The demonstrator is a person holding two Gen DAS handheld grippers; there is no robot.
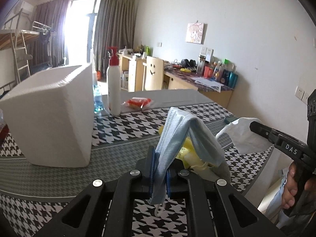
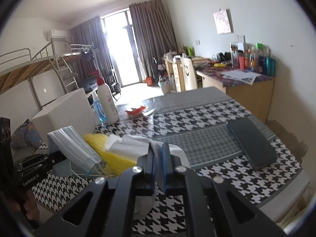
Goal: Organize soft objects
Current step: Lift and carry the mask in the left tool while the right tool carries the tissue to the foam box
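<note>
Two grippers work over the houndstooth table (image 2: 207,118). The left gripper (image 1: 159,174) pinches a blue face mask (image 1: 183,136), raised over the near edge; the right gripper (image 2: 158,167) is clamped on a white cloth (image 2: 136,144) beside a yellow cloth (image 2: 116,158). A white foam box (image 1: 49,118) fills the left side, with bare cloth between it and the grippers. Only the right view shows the dark phone (image 2: 252,142) near the right edge.

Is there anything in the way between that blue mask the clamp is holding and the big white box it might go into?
Nothing visible blocks it. The left gripper is clamped on the blue face mask, held above the table, and the white foam box stands to its left across bare checked tablecloth. The white bottle stands behind that path.
</note>
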